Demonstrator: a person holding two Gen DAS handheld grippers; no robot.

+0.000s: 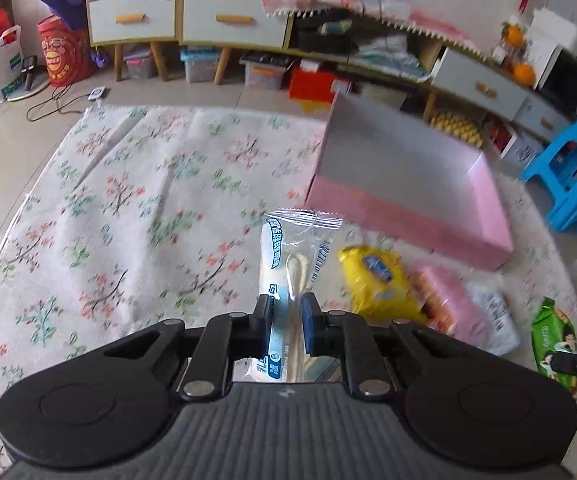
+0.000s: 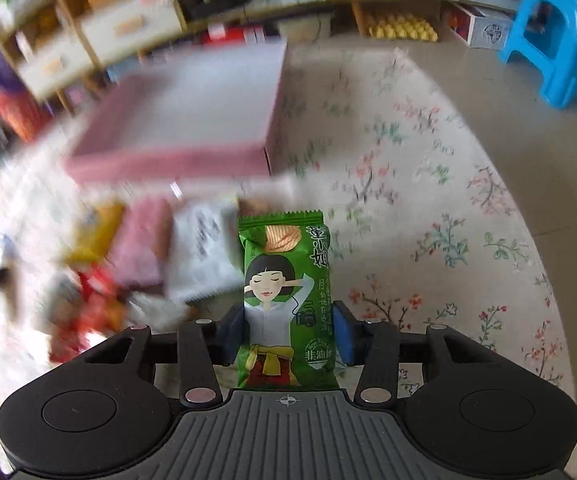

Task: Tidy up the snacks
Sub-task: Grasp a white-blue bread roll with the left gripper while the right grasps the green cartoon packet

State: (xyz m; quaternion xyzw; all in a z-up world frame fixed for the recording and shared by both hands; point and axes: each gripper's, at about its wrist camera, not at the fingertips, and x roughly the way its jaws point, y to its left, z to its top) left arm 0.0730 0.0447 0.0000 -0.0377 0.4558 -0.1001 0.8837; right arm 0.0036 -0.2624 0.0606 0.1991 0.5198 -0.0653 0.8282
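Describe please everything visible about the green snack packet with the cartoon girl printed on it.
The green snack packet with the cartoon girl is a glossy plastic pouch with a zigzag top seal, Chinese lettering, a ridged chip picture and a round badge low down. It looks sealed and puffy. It stands lengthwise between the fingers of the right gripper, whose pads press on its two sides, lifted above the flowered cloth. Nothing else touches it.

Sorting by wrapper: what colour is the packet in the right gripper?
Green packet; clearest in the right wrist view.
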